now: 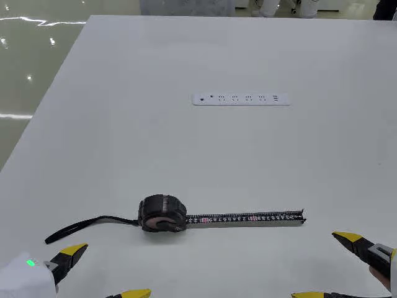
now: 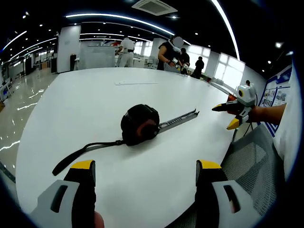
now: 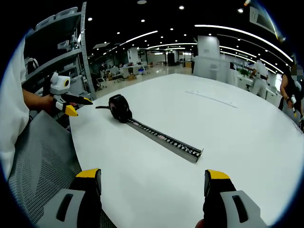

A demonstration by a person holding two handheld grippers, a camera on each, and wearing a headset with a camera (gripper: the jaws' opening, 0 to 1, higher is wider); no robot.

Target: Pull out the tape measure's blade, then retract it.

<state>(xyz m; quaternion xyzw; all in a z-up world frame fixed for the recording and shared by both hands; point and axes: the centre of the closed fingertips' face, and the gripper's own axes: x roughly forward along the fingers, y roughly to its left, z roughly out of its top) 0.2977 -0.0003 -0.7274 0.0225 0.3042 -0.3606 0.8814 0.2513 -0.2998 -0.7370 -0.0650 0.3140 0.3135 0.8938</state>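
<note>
Two pairs of yellow fingertips (image 2: 83, 165) stood wide apart and empty, touching nothing. The left gripper (image 1: 107, 271) hung at about 7 o'clock from the tape measure (image 1: 162, 214), and the right gripper (image 1: 327, 266) at about 5 o'clock from the blade's end hook (image 1: 302, 216). Both were near the table's (image 1: 186, 155) front edge and clear of the tape.

The black case lay on its side on the white top. Its blade (image 1: 248, 218) ran flat toward 3 o'clock, and the wrist strap (image 1: 80, 227) trailed off toward 9 o'clock. A white power strip (image 1: 240, 99) sat well apart toward 12 o'clock.

With the blade lying extended and unheld, the pull-out seemed done and the retraction was the step in hand. The next move probably called for the left gripper to close across the case and steady it. The right could then free whatever held the blade out, or guide the hook home. Whether a lock was engaged could not be told. An unguided blade might whip back and skid the case across the smooth surface.
</note>
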